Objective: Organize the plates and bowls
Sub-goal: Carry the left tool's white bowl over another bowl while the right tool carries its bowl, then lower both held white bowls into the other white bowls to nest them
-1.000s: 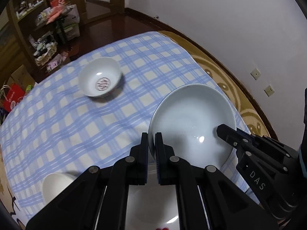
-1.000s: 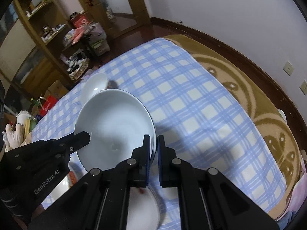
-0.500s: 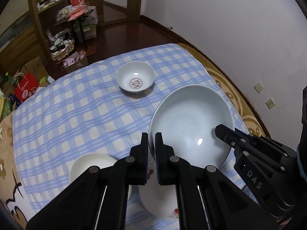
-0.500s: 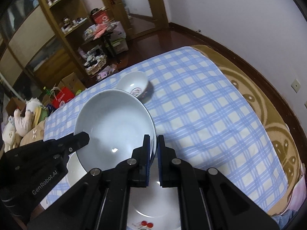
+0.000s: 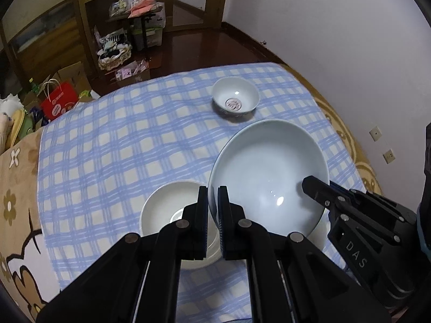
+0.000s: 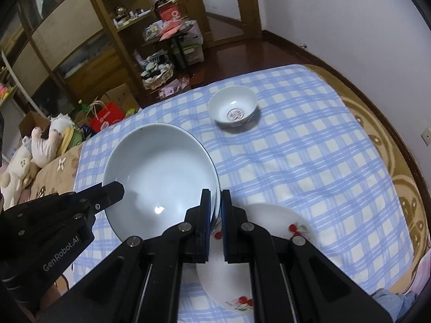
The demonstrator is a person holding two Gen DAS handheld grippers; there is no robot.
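Both grippers hold one large pale blue-white bowl (image 5: pixel 269 169) above the table. My left gripper (image 5: pixel 212 196) is shut on its left rim, my right gripper (image 6: pixel 215 199) on its right rim; the bowl also shows in the right wrist view (image 6: pixel 159 169). A white bowl (image 5: pixel 167 215) sits on the cloth below the left gripper. A white plate with cherry prints (image 6: pixel 272 231) lies below the right gripper. A small white bowl with a red seal inside (image 5: pixel 235 99) stands at the far side, also seen in the right wrist view (image 6: pixel 233 109).
The round table carries a blue-and-white checked cloth (image 5: pixel 121 145) over a brown patterned cover (image 6: pixel 388 140). A white wall stands close on the right. Shelves, boxes, a red bag (image 5: pixel 58 102) and soft toys (image 6: pixel 35 145) fill the floor beyond the far edge.
Both grippers have lifted and drawn back with the large bowl. The small seal bowl now appears farther away, and the white bowl and cherry plate have come into view beneath.
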